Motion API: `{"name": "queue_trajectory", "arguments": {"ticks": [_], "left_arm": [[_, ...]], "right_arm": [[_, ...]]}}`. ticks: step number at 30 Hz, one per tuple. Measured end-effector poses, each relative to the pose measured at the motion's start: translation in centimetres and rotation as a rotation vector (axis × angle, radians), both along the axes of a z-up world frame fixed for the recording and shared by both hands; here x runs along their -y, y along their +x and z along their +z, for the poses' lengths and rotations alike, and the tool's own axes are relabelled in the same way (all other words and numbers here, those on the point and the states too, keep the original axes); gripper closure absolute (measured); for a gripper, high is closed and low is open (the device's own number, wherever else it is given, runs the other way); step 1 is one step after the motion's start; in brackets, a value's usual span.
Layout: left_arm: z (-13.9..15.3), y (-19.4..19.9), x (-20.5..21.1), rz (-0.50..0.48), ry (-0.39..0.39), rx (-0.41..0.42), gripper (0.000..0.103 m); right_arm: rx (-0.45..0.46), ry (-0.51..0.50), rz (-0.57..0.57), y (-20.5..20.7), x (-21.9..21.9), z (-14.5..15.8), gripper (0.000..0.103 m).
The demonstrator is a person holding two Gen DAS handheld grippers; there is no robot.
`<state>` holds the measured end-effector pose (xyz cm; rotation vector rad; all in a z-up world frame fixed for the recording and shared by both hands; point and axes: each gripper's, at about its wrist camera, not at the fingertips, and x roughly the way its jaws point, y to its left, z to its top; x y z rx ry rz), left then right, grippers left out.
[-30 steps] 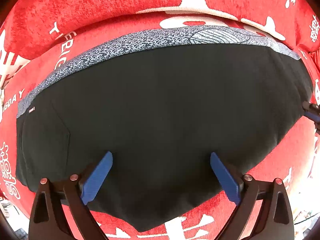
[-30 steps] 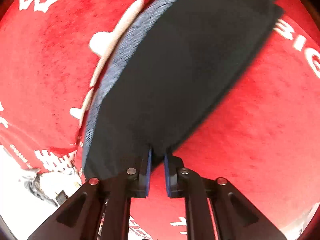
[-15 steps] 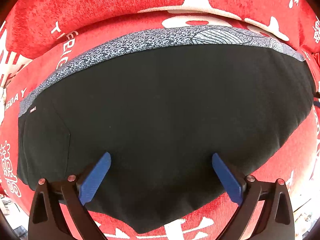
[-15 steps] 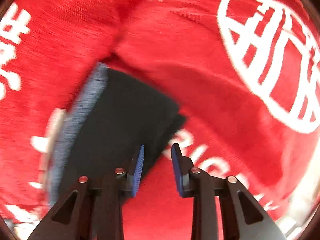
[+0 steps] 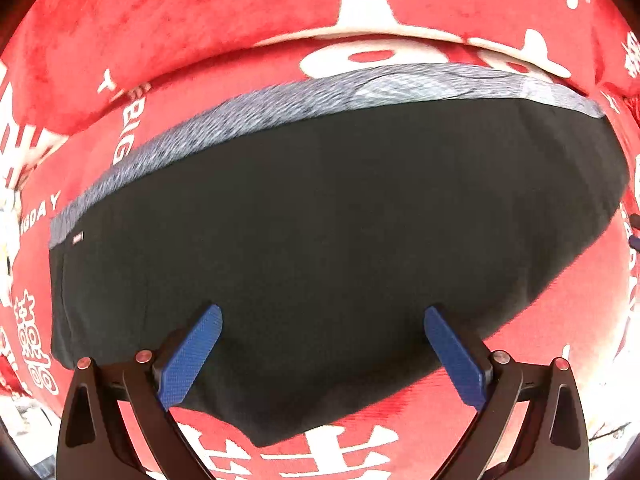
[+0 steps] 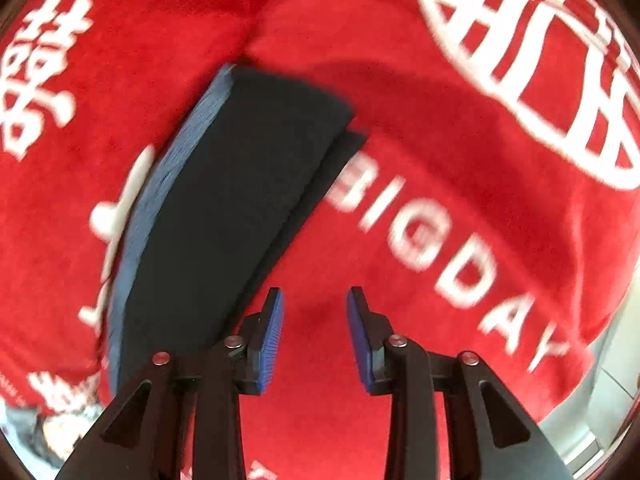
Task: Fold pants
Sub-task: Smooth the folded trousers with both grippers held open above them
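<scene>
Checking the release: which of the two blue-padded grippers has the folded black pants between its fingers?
The left gripper: its open fingers straddle the black pants. The right gripper is over the red blanket.

Pants [image 5: 340, 240] black, waistband [image 5: 360, 88] grey-speckled; cover [image 5: 160, 20] red, white lettering; tool pads [image 5: 192, 356] blue.
</scene>
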<state>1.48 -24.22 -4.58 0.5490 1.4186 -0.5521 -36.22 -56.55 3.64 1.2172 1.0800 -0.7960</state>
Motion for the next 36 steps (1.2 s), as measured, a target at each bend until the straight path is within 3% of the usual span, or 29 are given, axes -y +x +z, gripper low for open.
{"name": "queue_trajectory", "arguments": {"ticks": [6, 13, 22, 36], "left_arm": [[0.7, -1.4, 2.1, -0.035, -0.01, 0.003, 0.001], [0.9, -2.9, 3.5, -0.077, 0.0, -0.003, 0.001], [1.1, -4.7, 6.4, -0.101, 0.042, -0.004, 0.001], [1.7, -7.7, 14.3, -0.162, 0.036, -0.003, 0.001]], "right_arm": [[0.087, 0.098, 0.069, 0.3, -4.1, -0.6, 0.064], [0.111, 0.124, 0.134, 2.3, -6.8, -0.6, 0.059], [0.159, 0.158, 0.156, 3.1, -5.2, -1.1, 0.057], [0.227, 0.214, 0.163, 1.3, -0.3, -1.7, 0.055]]}}
